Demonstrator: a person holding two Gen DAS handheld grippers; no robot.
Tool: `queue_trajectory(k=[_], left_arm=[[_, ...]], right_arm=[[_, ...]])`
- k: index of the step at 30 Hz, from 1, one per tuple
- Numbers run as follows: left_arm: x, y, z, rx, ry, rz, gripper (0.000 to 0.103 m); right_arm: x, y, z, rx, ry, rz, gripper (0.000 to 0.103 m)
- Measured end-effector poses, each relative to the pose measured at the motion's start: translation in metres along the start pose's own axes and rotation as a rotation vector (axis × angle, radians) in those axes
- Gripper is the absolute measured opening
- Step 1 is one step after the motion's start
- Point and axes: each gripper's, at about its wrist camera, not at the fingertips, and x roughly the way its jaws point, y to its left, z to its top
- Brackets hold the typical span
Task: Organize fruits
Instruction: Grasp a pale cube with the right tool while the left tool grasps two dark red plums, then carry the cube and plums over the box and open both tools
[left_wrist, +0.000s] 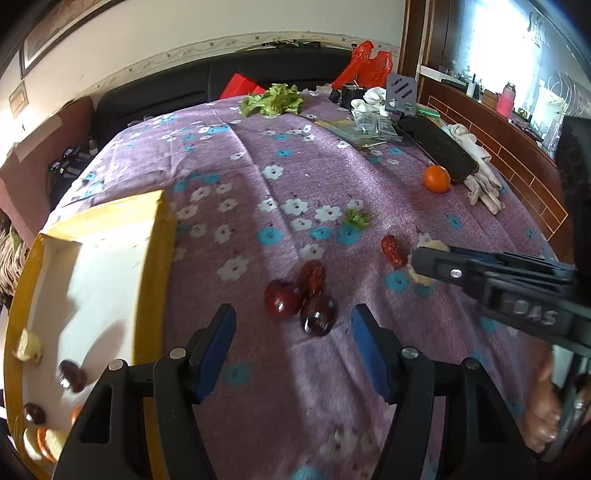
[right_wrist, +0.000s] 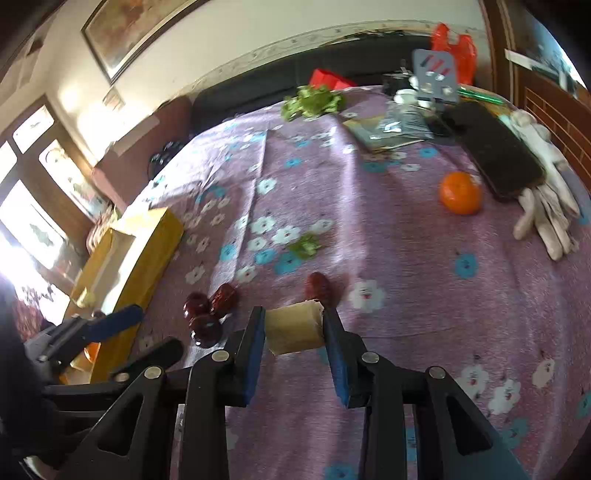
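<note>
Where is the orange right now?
The orange sits on the purple flowered cloth, far right in both views, beside the black phone and white gloves.

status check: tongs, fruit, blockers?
Right tongs shut on pale fruit chunk. Left tongs open above three red fruits. Nothing blocking.

1. A cream wall (left_wrist: 184, 33) with a patterned border strip runs behind, at 12 o'clock.
2. A framed picture (right_wrist: 125, 33) hangs at 11 o'clock.
3. A black sofa (left_wrist: 177, 85) lines the wall.
4. Bright windows (right_wrist: 26, 206) glare at 9 o'clock.
5. Brown wood panelling (left_wrist: 498, 144) stands at 2 o'clock.
</note>
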Motion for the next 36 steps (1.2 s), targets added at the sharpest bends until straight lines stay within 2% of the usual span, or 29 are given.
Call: queue_trajectory(k=[5,6,8,11,14,19,24,30,33,36], left_arm=[[0.023,-0.006,0.002,0.007,0.023,0.036,0.064],[0.027,-0.007,0.002,0.01,0.029,0.043,0.062],[0.034,-0.009,0.0,0.015,0.04,0.053,0.046],[0.031,-0.011,-0.002,0.018,0.016,0.089,0.044],[0.022,-0.006,-0.005,-0.006,0.0,0.092,0.044],[-0.017,0.011,-0.016,-0.082,-0.017,0.039,0.044],[-0.079,0.05,-0.036,-0.174,-0.072,-0.028,0.044],[-0.158,0.11,-0.058,-0.256,-0.181,0.037,0.045],[-0.189,0.141,-0.069,-0.295,-0.223,0.096,0.045],[-0.203,0.167,-0.075,-0.332,-0.241,0.145,0.045]], right_arm=[[-0.002,-0.012,0.004,0.041,-0.003,0.0,0.035],[-0.002,-0.013,0.004,0.043,-0.007,-0.001,0.035],[-0.003,-0.014,0.004,0.041,-0.009,-0.002,0.035],[-0.002,-0.013,0.003,0.033,-0.008,-0.007,0.035],[-0.001,-0.012,0.002,0.021,-0.012,-0.031,0.035],[-0.002,-0.008,0.001,0.003,-0.02,-0.042,0.035],[-0.003,0.0,-0.003,-0.024,-0.033,-0.03,0.035],[-0.006,0.023,-0.003,-0.053,-0.022,-0.003,0.035],[-0.021,0.052,-0.002,-0.106,-0.045,0.016,0.035],[-0.032,0.087,-0.001,-0.157,-0.049,0.075,0.035]])
